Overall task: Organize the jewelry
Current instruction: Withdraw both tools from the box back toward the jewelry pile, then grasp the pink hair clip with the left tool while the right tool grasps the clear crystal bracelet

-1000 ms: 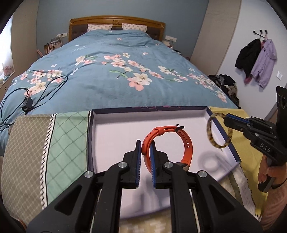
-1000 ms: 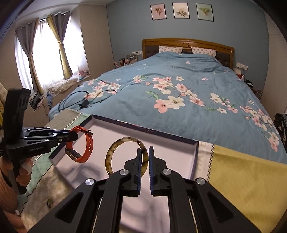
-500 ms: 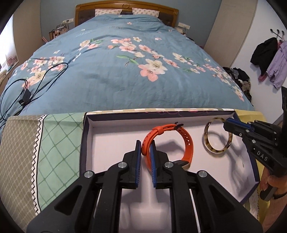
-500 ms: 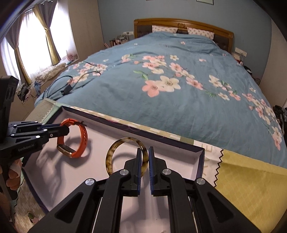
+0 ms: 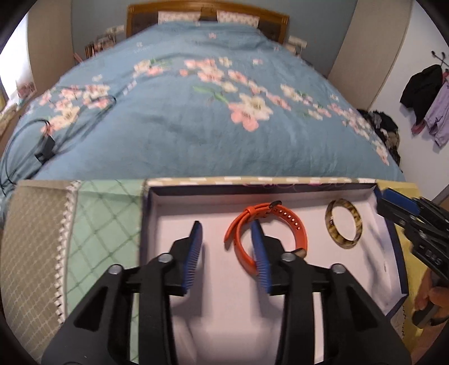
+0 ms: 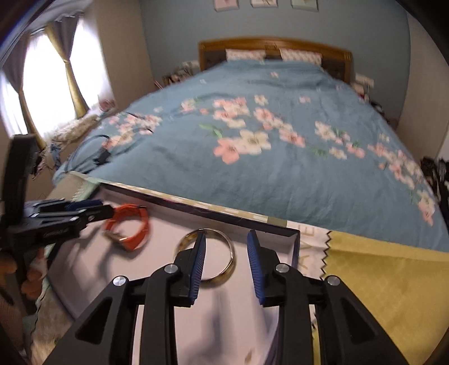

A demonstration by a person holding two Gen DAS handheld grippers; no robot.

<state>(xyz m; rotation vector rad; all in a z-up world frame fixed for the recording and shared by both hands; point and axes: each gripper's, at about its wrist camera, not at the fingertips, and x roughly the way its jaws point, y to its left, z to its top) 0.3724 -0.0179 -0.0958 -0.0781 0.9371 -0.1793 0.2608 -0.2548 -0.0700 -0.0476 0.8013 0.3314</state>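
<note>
Here, near to far:

Left claw (image 5: 226,250): jaws opening, blue pads apart and pressing on nothing. The right pad stands inside the loop of the band, with the strap just outside it; the left pad is over bare tray floor. Whether that pad touches the strap cannot be told.

Right claw (image 6: 226,259): jaws opening, nothing gripped. The left pad stands in front of the ring, whose far side shows between the two pads; the right pad is clear of it.

Hands: a hand (image 5: 429,297) holds the right claw's grip at the right edge of the left view; another hand (image 6: 29,280) shows under the left claw at the left edge of the right view.

Band (image 5: 291,224): orange, buckled into a loop, lying on the tray floor near the middle.

Ring (image 5: 343,227): mottled brown and cream, lying on the tray floor to the right of the band, apart from it, near the right wall.

Tray (image 5: 174,224): shallow, dark-walled, pale inside, at the foot of the bed.

Cloth (image 5: 101,213): green lattice cloth left of the tray; a yellow cloth (image 6: 393,275) to its right.

Bed (image 5: 196,118): blue cover with pink flowers, a black cable (image 5: 45,146) on its left side, wooden headboard (image 5: 207,11) at the far end.
</note>
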